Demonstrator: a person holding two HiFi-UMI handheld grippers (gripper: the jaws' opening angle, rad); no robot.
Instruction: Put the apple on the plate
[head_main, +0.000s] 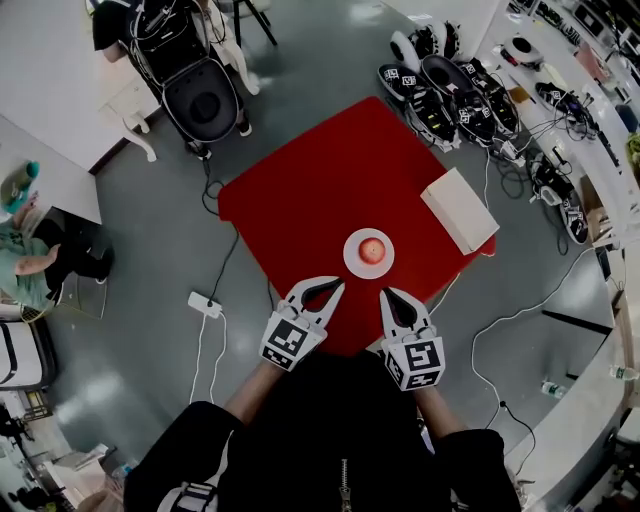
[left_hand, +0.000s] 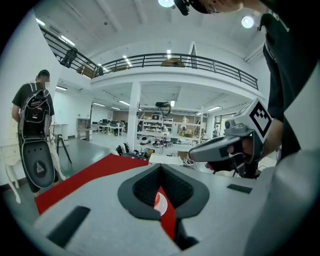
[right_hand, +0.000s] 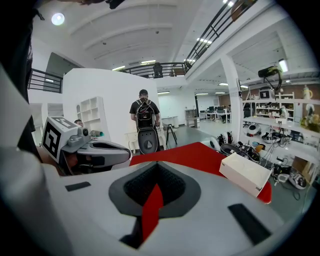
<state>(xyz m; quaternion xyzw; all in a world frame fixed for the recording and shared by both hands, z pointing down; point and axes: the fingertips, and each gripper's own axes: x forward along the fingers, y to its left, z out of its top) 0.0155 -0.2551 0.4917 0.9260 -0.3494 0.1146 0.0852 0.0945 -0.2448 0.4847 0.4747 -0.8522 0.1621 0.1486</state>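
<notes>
Apple: a red apple (head_main: 371, 249) lies in the middle of the plate. Neither gripper touches it.
Plate: a small white plate (head_main: 349, 260) sits on the near right part of the red table (head_main: 290, 200), just beyond the two grippers.
Left gripper: the left gripper (head_main: 336, 284) has its jaws pressed together with nothing between them. Its own view shows only a sliver of red table and white plate through the slit. It hangs over the table's near edge, near-left of the plate and apart from it.
Right gripper: the right gripper (head_main: 386, 293) also has its jaws pressed together on nothing, and only red table shows through its slit. It is on the near side of the plate, close but not touching.
Surroundings: a white box (head_main: 458, 210) sits at the table's right corner, well apart from the apple. A power strip (head_main: 204, 304) lies on the floor to the left.
Task status: judged done as to placement. The apple rests on the plate and no tool grips it.
Outstanding: nothing for the apple itself. At most, both grippers need to be drawn clear of the table.
Risk: judged low. The closed tips are near the plate's rim, so a careless nudge could shift the plate.
</notes>
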